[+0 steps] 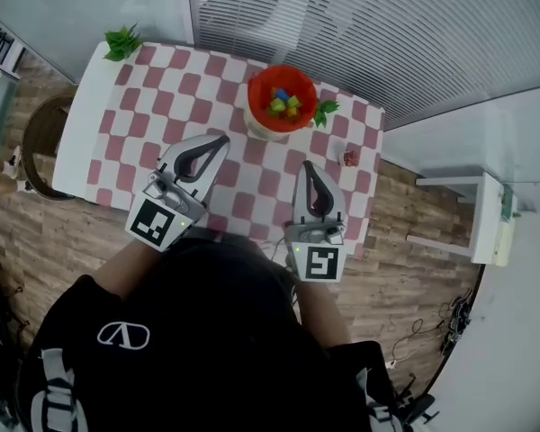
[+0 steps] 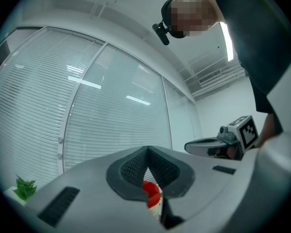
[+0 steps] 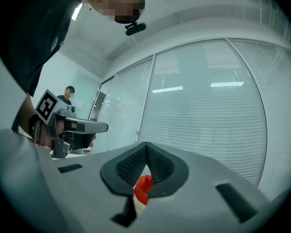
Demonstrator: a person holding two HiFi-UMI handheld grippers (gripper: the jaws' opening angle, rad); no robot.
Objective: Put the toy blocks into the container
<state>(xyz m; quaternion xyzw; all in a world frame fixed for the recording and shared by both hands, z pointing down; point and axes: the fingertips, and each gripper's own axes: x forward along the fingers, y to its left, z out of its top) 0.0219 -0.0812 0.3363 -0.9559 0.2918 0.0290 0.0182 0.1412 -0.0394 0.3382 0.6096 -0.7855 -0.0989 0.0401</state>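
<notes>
A red container (image 1: 282, 97) on a pale base stands at the far side of the checkered table (image 1: 162, 106). Blue, yellow and green toy blocks (image 1: 285, 103) lie inside it. A small reddish block (image 1: 350, 157) rests on the cloth to the right. My left gripper (image 1: 223, 139) is shut and empty, short of the container on its near left. My right gripper (image 1: 305, 165) is shut and empty too, nearer the front edge. Below the closed tips, the left gripper (image 2: 148, 149) view shows the container (image 2: 153, 192), and so does the right gripper (image 3: 146, 144) view, as a red container (image 3: 144, 186).
Green leaf sprigs lie at the table's far left corner (image 1: 121, 41) and beside the container (image 1: 325, 111). A white side table (image 1: 486, 214) stands on the right and a round wicker piece (image 1: 40, 142) on the left, on the wooden floor. Blinds cover the glass wall behind.
</notes>
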